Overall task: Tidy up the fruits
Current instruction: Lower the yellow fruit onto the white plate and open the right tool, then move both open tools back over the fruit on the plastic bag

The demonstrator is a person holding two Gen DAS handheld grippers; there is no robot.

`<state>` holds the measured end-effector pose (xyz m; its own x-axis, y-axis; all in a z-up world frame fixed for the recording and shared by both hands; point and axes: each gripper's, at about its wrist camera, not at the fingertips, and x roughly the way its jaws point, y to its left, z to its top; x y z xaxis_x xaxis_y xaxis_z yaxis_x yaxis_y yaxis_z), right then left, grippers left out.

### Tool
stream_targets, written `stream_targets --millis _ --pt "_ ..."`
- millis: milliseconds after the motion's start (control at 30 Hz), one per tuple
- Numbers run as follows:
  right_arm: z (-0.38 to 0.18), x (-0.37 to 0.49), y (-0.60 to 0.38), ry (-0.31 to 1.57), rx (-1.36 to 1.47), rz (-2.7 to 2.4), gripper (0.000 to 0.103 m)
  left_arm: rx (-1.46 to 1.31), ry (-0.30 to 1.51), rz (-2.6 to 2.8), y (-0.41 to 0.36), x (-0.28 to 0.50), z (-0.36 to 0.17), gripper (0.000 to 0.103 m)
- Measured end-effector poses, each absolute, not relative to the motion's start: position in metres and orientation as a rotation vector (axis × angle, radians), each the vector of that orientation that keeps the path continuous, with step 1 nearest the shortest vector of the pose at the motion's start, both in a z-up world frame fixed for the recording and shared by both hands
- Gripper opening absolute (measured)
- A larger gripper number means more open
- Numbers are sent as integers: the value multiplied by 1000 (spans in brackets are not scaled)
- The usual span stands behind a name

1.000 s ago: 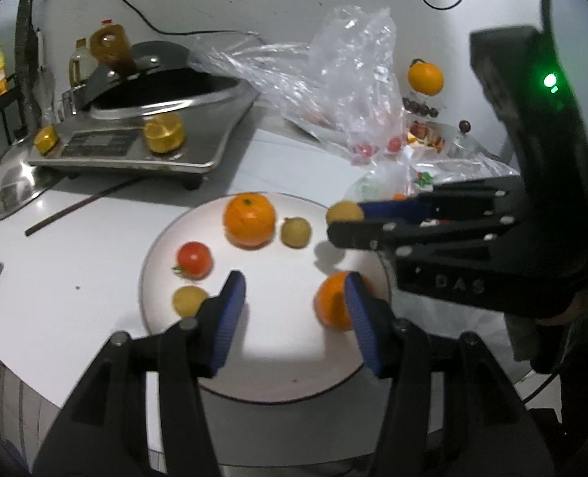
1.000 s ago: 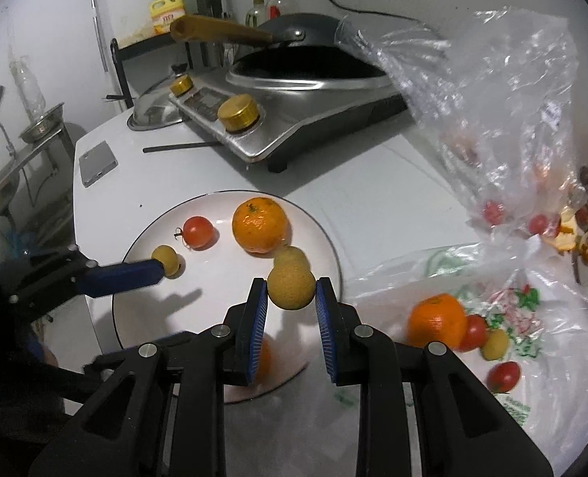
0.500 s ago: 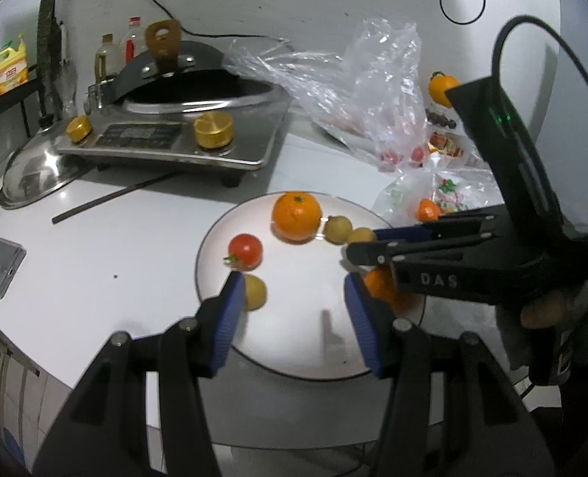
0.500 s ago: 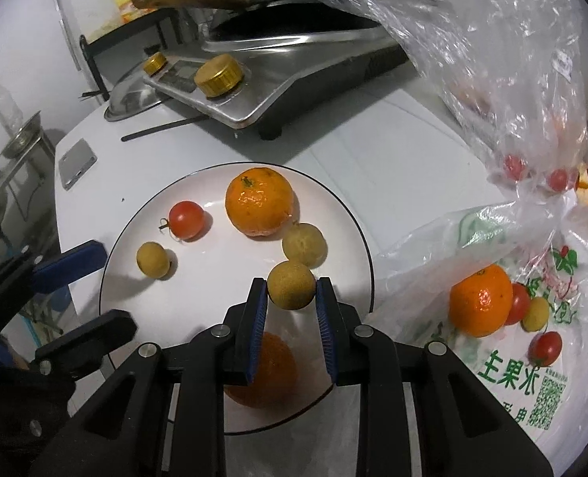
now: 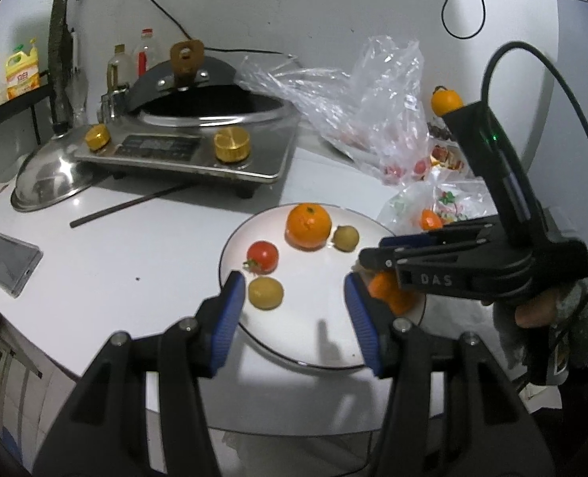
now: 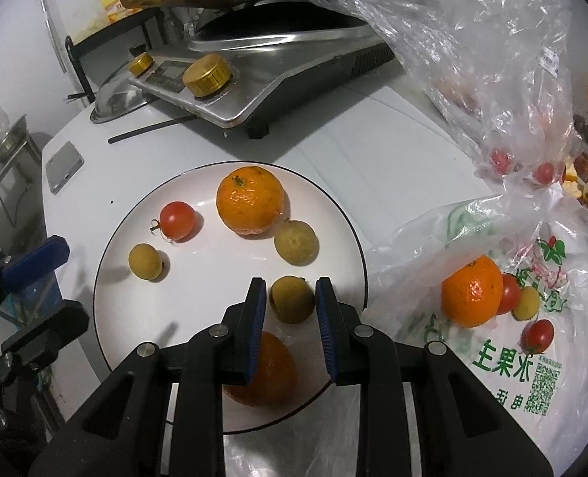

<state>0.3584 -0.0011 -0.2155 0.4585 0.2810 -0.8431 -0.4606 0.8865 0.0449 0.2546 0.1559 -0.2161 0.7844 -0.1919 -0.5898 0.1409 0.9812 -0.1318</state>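
6 fruits on plate | right claw parted around longan

Yellow fruit between parted fingers

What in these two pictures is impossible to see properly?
1. Right wrist view: orange mandarin at the white plate's near edge, mostly covered by the right tongs.
2. Right wrist view: whether those tongs grip the small yellow-brown round fruit or it rests on the plate.
3. Both views: contents of the crumpled clear plastic bag, blurred by its folds.
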Motion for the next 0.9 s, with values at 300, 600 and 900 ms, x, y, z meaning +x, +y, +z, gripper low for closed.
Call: stream_targets --millis 300,600,900 --pt "-197 342 -17 932 -179 477 28 -50 629 -142 143 240 -207 54" --pt "-179 323 -39 885 -185 504 28 -30 617 -126 119 233 -199 54" --pt "-171 312 -59 853 -172 551 29 -6 619 -130 92 236 -191 54"
